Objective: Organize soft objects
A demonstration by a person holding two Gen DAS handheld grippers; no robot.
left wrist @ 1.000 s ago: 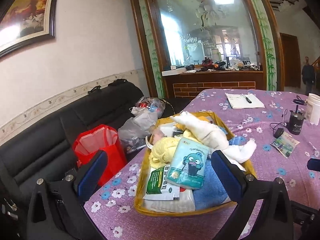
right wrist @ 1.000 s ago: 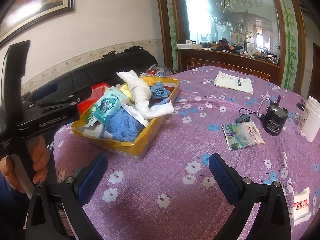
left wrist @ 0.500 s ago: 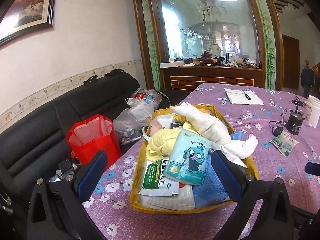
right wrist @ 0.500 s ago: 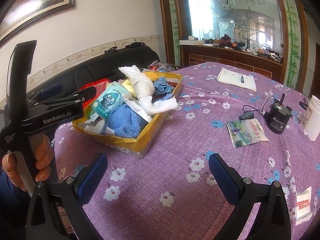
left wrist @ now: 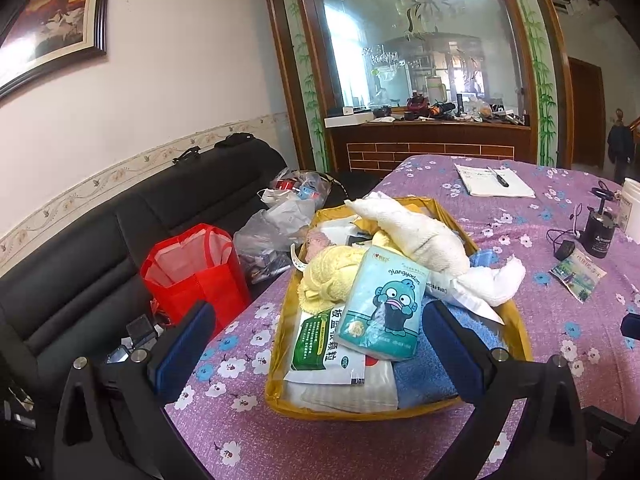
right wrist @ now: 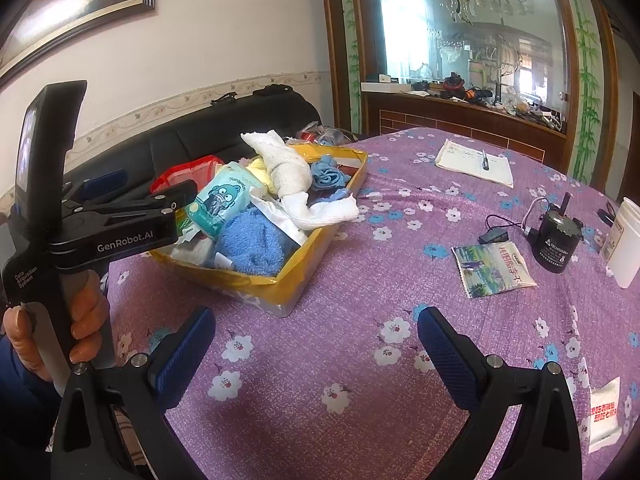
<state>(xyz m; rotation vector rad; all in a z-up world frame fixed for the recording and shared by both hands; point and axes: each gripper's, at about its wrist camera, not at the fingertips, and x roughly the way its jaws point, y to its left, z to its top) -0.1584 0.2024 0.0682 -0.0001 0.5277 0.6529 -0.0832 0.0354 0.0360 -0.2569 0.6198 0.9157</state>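
Note:
A yellow box [left wrist: 516, 320] [right wrist: 280, 284] sits on the purple flowered table, heaped with soft things: a white towel [left wrist: 420, 236] [right wrist: 288, 172], a yellow cloth [left wrist: 332, 276], a blue towel [left wrist: 424, 368] [right wrist: 252, 244], a teal tissue pack [left wrist: 384, 304] [right wrist: 220, 200] and a green-and-white packet [left wrist: 328, 340]. My left gripper [left wrist: 316, 344] is open and empty, just before the box's near end. My right gripper [right wrist: 316, 348] is open and empty over bare tablecloth, to the right of the box. The left gripper's body [right wrist: 112, 228] shows in the right wrist view.
A black sofa [left wrist: 100, 240] with a red bag [left wrist: 196, 272] and plastic bags [left wrist: 276, 224] stands left of the table. On the table lie a notepad with pen [right wrist: 476, 160], a black device with cable [right wrist: 556, 244], a printed sachet [right wrist: 492, 272], a white tub [right wrist: 626, 240] and a small white packet [right wrist: 604, 416].
The left gripper has drawn back and up a little from the box. The right gripper has shifted slightly. Both stay open and empty.

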